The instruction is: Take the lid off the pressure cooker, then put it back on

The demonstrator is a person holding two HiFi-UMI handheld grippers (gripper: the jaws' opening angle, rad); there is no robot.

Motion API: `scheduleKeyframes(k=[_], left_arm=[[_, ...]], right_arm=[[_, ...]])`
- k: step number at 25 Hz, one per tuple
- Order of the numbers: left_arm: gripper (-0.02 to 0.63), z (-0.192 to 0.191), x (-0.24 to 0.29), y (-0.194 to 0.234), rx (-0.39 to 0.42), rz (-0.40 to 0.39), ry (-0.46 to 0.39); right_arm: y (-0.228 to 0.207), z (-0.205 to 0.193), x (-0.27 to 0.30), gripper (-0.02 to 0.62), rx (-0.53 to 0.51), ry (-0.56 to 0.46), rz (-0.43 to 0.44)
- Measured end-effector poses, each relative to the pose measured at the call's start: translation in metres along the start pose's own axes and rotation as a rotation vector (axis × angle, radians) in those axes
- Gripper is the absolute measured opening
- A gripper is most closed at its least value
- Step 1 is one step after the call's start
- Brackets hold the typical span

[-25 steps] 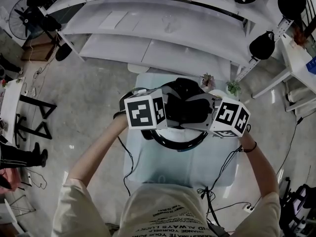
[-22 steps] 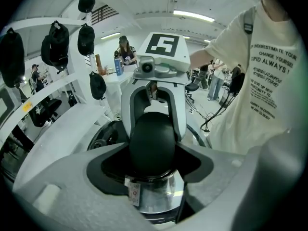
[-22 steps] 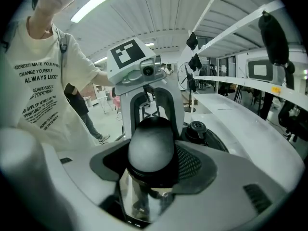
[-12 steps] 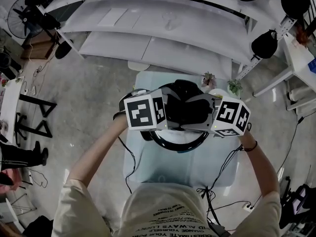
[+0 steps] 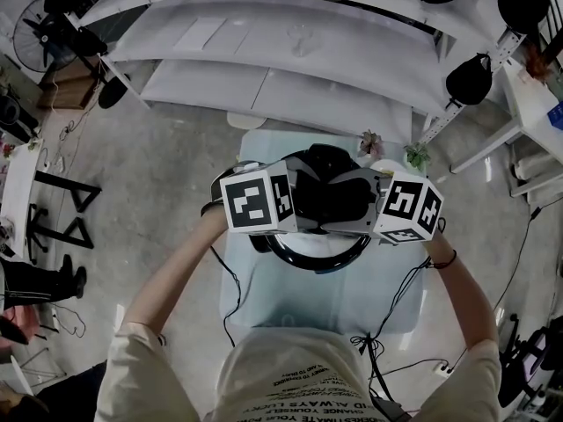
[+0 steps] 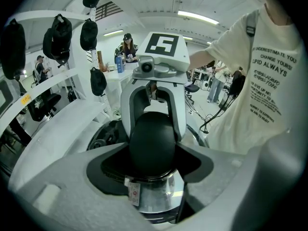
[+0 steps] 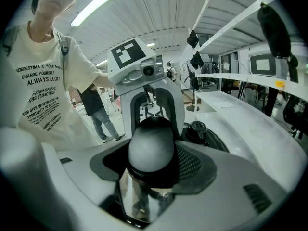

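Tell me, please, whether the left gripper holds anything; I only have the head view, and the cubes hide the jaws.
Observer: Yes. Its own view shows the left gripper closed on a black handle at the side of the cooker.
Operator: Thank you. And the other one?
Observer: The right gripper is closed on the opposite handle.
Operator: Is the cooker covered?
Observer: It appears so: the lid, with its valve, sits just beyond that handle.

The steel cooker (image 6: pixel 154 196) stands upright on the table (image 5: pixel 308 310), black lid (image 7: pixel 214 139) seated on top, with a rounded black handle (image 7: pixel 150 148) at each side.
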State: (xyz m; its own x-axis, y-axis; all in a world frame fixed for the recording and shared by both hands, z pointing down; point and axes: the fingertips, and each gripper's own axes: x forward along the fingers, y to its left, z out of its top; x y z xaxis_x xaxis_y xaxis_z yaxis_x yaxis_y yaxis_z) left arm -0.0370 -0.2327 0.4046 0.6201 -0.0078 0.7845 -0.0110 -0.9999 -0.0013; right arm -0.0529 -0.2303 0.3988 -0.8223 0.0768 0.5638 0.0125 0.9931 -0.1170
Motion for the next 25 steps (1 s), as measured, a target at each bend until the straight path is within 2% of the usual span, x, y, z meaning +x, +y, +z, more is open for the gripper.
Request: scheduleKeyframes(k=[7, 19, 25], left_arm=[[0.290, -0.0067, 0.0036, 0.0004, -0.002, 0.007, 0.027], [0.290, -0.0076, 0.0052, 0.0007, 0.003, 0.012, -0.013], [0.295, -0.0099, 0.0025, 0.0033, -0.038, 0.098, -0.059]], right_arm=[[-0.0015, -0.0033, 0.0070, 0.278, -0.016, 0.019, 0.018], [-0.0020, -0.0051, 0.0089, 0.279, -0.026, 0.020, 0.026], [-0.0004, -0.0063, 0.0085, 0.281, -0.030, 0.013, 0.007]])
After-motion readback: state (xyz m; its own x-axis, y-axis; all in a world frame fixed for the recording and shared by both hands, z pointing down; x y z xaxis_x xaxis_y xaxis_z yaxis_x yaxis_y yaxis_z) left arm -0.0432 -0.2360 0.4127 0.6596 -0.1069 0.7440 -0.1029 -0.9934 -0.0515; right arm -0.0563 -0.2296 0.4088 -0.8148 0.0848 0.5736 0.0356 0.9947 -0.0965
